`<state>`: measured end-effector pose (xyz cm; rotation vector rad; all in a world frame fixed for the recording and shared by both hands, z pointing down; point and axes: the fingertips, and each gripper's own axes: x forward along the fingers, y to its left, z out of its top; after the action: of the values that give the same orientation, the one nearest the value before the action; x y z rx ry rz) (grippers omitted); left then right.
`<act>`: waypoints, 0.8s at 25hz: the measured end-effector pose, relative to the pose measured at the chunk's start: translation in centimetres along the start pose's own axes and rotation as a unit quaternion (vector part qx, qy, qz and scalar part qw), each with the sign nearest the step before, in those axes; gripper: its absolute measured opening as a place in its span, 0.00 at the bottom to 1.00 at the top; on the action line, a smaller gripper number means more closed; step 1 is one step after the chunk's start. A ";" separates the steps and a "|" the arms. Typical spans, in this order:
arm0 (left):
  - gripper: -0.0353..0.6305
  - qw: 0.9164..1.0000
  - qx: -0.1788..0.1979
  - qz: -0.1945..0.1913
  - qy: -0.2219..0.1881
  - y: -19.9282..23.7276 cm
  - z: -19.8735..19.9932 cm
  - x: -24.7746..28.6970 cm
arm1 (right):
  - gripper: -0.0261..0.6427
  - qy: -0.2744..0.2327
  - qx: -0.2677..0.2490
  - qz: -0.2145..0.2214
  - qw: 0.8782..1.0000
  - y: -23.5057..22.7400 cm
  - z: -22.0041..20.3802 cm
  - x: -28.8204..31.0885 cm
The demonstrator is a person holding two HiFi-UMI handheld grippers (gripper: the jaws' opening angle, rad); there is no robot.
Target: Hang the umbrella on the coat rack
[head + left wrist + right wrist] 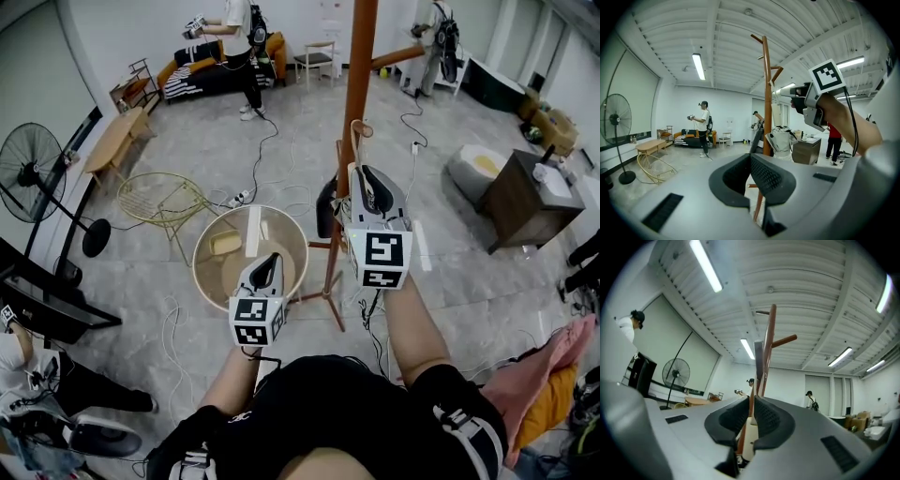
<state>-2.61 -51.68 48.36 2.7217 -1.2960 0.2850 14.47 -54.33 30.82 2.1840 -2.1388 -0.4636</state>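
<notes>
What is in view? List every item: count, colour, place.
Tall wooden coat rack: one, brown, centre, before the grippers.
Folded umbrella: one, black with beige strap, against the rack pole.
Round wooden table: one, pale, left of the rack's base.
Round wire table: one, yellow, further left.
Standing floor fan: one, black, far left.
Low sofa: one, black and orange, back wall.
Wooden cabinet: one, dark brown, right.
Standing people: two, at the back.
Left gripper: one, grey, jaws shut, empty.
Right gripper: one, grey, shut on the folded umbrella.

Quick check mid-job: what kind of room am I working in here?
Likely a staged recording studio, not a home: sofa, pedestal fan and coat rack on a cable-strewn floor, with another person also handling gear.
</notes>
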 end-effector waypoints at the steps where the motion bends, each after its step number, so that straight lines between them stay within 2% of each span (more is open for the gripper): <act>1: 0.08 1.000 -0.001 -0.001 0.000 0.9 0.5 -0.1 | 0.11 -0.008 0.011 0.002 1.000 0.6 0.6 -0.1; 5: 0.08 1.000 -0.001 -0.008 -0.004 1.7 1.4 0.3 | 0.07 -0.012 0.048 0.003 0.999 1.4 0.3 -1.4; 10: 0.08 1.000 0.006 -0.026 -0.009 -1.3 2.7 1.8 | 0.06 0.038 0.114 0.010 0.993 0.2 -4.2 -3.8; 15: 0.08 0.999 0.010 -0.043 -0.006 -2.5 2.5 2.6 | 0.06 0.072 0.124 0.019 0.989 0.7 -8.3 -5.8; 20: 0.08 0.999 0.014 -0.052 -0.006 -2.9 2.6 3.1 | 0.06 0.075 0.126 0.017 0.989 0.7 -8.9 -6.3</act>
<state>1.89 -52.68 46.45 2.8063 -1.1575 0.2800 15.95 -49.66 40.63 2.2160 -2.2544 -0.0226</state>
